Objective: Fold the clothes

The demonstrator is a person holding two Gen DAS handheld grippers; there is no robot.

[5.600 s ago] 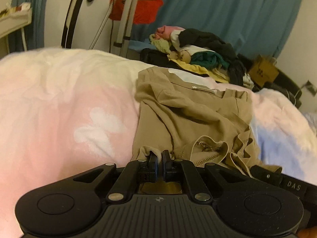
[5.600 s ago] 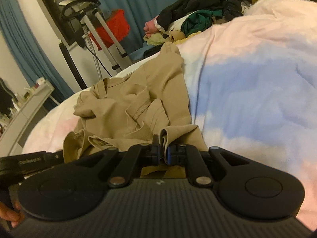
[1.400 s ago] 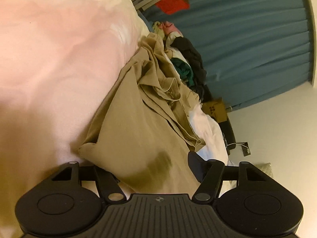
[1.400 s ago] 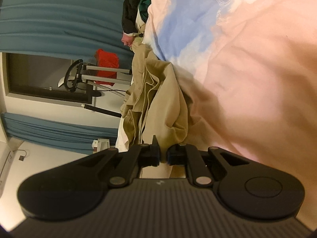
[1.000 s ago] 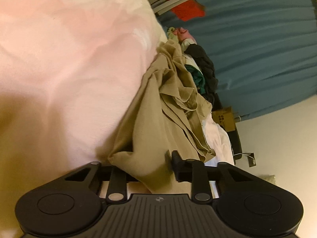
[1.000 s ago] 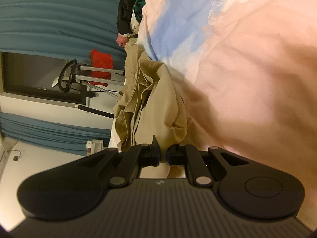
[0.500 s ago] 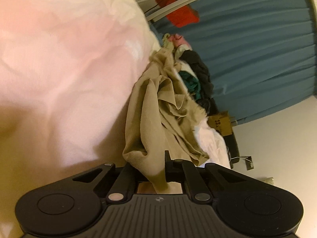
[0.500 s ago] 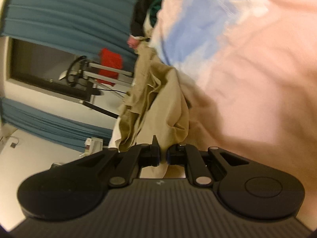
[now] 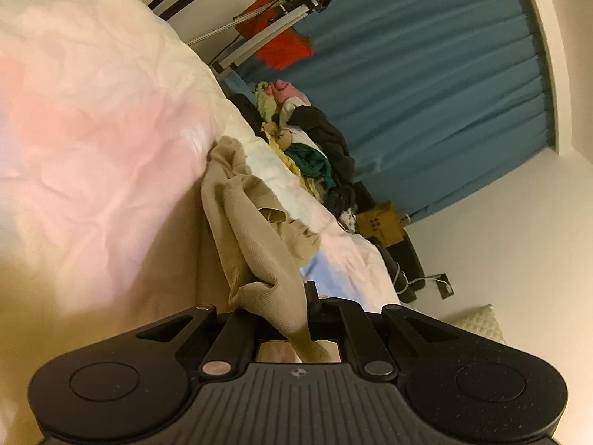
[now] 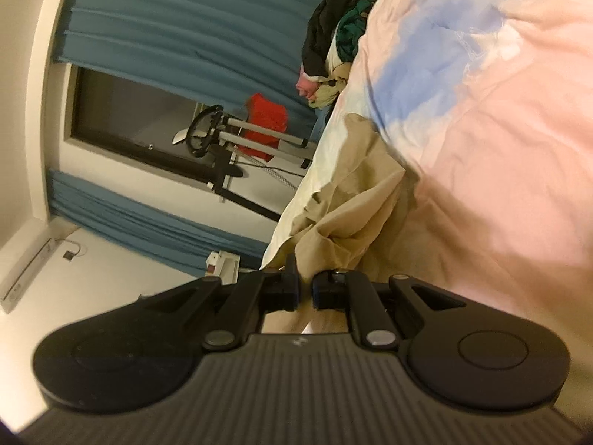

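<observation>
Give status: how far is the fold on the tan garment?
Done: nothing looks folded. In hand: left gripper and right gripper each pinch the crumpled tan cloth garment, lifted off the pink-and-blue duvet. Left: fold it, then the mixed clothes pile.

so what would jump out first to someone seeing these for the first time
The tan garment, bunched along the pink and blue duvet, pinched at its near end by both the left gripper and the right gripper. Behind it, a heap of mixed clothes lies before teal curtains.
</observation>
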